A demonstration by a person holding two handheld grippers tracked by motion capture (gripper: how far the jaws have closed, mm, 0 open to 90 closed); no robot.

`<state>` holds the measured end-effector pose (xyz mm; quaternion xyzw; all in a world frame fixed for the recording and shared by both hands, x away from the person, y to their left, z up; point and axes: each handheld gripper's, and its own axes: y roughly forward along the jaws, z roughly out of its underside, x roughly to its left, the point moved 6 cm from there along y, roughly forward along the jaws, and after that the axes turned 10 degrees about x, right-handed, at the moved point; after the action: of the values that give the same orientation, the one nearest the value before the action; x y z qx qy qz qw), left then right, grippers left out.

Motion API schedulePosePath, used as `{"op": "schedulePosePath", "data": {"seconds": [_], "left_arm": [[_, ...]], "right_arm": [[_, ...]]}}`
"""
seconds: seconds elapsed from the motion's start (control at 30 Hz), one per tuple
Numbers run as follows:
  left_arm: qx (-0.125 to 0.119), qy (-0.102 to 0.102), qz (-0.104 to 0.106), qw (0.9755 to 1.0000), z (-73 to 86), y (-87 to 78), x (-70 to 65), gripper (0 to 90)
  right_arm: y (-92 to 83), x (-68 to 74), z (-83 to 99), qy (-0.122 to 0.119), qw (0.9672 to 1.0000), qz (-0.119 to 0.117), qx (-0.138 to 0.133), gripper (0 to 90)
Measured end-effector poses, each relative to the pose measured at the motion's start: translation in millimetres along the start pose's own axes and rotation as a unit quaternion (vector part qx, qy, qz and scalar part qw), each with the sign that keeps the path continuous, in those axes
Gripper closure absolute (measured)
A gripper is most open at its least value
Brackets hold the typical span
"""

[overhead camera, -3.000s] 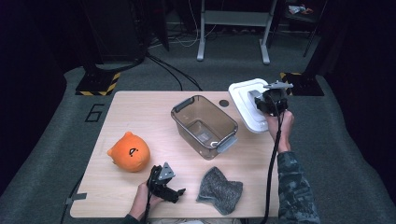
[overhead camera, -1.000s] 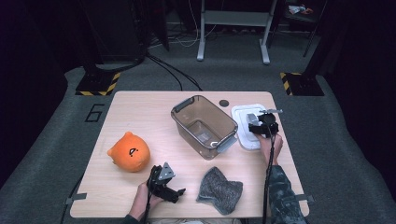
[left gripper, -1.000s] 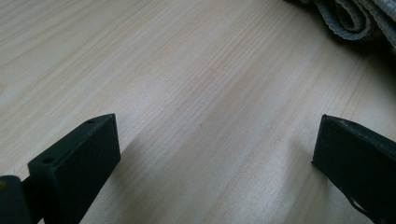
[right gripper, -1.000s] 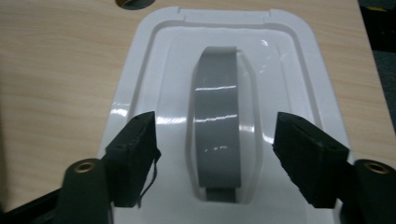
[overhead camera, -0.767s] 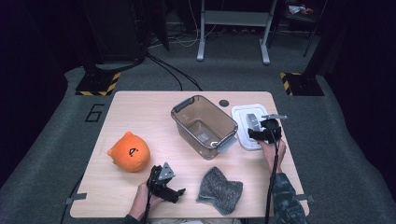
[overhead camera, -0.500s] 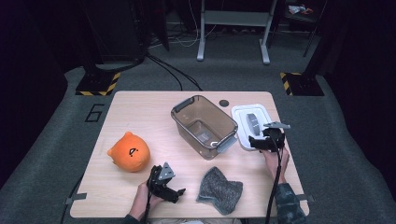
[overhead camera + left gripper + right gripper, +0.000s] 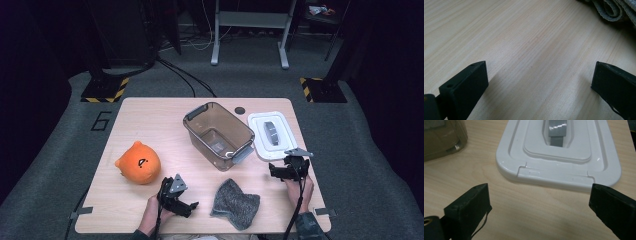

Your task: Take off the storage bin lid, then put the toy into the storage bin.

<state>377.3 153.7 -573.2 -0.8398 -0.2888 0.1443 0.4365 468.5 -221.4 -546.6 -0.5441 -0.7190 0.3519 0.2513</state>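
A pale wooden table [image 7: 150,115] with a fine straight grain stands on grey carpet in a dim room; far left on the floor lies a black base edged with yellow-and-black stripes [image 7: 105,90], and a white figure six [image 7: 101,121] is marked on the carpet just beside the table's left edge. On the left of the table sits an orange plush toy [image 7: 138,163]. Near it, at the near edge, a hand holds the left tool [image 7: 187,206] low over bare wood, its jaws wide apart with nothing between them. Right of that lies a crumpled grey cloth [image 7: 235,204]. In the middle stands a clear brown bin [image 7: 218,135], open on top. Right of the bin lies the white lid [image 7: 270,135], flat on the table with a grey handle in its recess. Just near of the lid, the right tool [image 7: 274,172] has its jaws spread, having just been opening, with only wood between them. At the far side stands a grey metal frame [image 7: 250,25].
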Motion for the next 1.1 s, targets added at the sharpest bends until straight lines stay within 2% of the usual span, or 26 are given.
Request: {"op": "schedulePosePath", "data": {"seconds": [0.13, 0.2, 0.4, 0.5, 0.63, 0.77, 1.1], "left_arm": [[0.000, 0.000, 0.000, 1.0000, 0.0, 0.0, 0.0, 0.2], [0.000, 0.000, 0.000, 1.0000, 0.0, 0.0, 0.0, 0.2], [-0.001, -0.002, 0.000, 1.0000, -0.1, 0.1, -0.3, 0.2], [0.000, 0.000, 0.000, 1.0000, 0.0, 0.0, 0.0, 0.2], [-0.001, -0.001, -0.007, 1.0000, 0.0, 0.1, 0.2, 0.1], [-0.002, -0.007, -0.003, 1.0000, 0.8, -0.5, -0.1, 0.1], [-0.003, 0.000, -0.010, 0.9999, 0.0, -4.5, -0.4, 0.0]], "right_arm": [[-0.4, 1.6, 12.2, -0.008, 1.0000, -0.006, 0.003, 2.1], [1.0, 1.9, 18.7, -0.008, 0.9999, 0.001, 0.012, 1.6], [5.8, 4.0, 30.5, -0.019, 0.9994, -0.016, 0.026, 0.0], [6.9, 4.8, 30.9, -0.018, 0.9991, -0.029, 0.026, 0.0], [7.4, 3.8, 30.4, -0.015, 0.9992, -0.028, 0.025, 0.0], [7.4, 3.8, 30.4, -0.015, 0.9992, -0.028, 0.025, 0.0], [7.4, 4.0, 30.5, -0.015, 0.9992, -0.029, 0.025, 0.0]]}}
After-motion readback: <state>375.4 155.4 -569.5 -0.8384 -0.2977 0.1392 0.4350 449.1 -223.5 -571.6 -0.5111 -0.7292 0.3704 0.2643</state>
